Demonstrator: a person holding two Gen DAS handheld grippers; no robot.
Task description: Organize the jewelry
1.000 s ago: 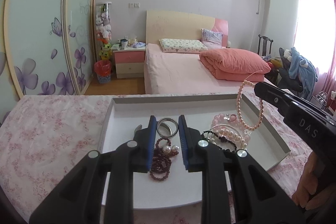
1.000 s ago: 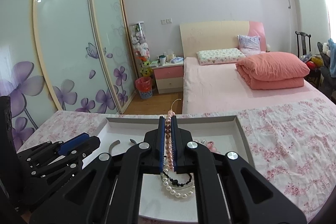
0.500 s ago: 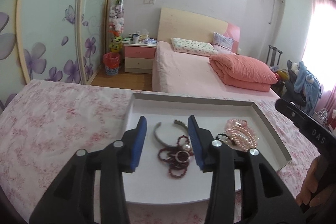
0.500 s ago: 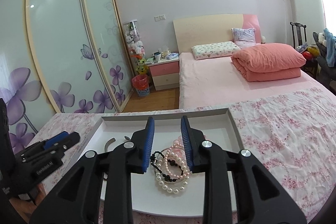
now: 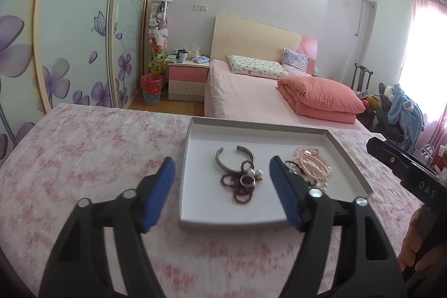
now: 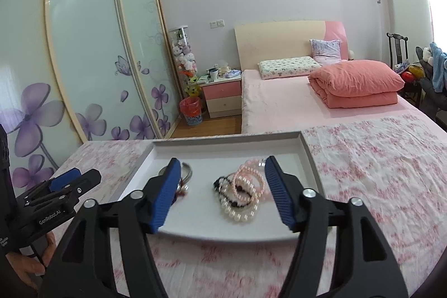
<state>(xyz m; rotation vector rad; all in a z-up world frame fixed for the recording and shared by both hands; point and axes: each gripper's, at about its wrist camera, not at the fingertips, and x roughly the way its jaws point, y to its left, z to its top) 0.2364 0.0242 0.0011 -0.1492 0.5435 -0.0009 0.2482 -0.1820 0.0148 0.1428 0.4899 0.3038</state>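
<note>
A white shallow tray (image 5: 251, 130) (image 6: 310, 158) lies on the floral cloth. In it are a silver cuff bangle (image 5: 223, 162), a dark red bead bracelet with a ring and pearls (image 5: 241, 185), and a heap of pink, white and black bead bracelets (image 5: 311, 166) (image 6: 245, 193). My left gripper (image 5: 222, 194) is wide open and empty, hovering above the tray's near edge. My right gripper (image 6: 220, 194) is wide open and empty, just short of the bead heap. The cuff (image 6: 187, 172) is partly hidden behind its left finger.
The floral pink cloth (image 5: 83, 152) (image 6: 377, 158) covers the surface around the tray. The other gripper shows at each view's edge: the right one (image 5: 410, 175), the left one (image 6: 56, 194). Behind are a bed, a nightstand and sliding wardrobe doors.
My right gripper let go of the pink bead bracelet, which now lies on the heap in the tray. Both grippers opened wide and pulled back from the tray.
</note>
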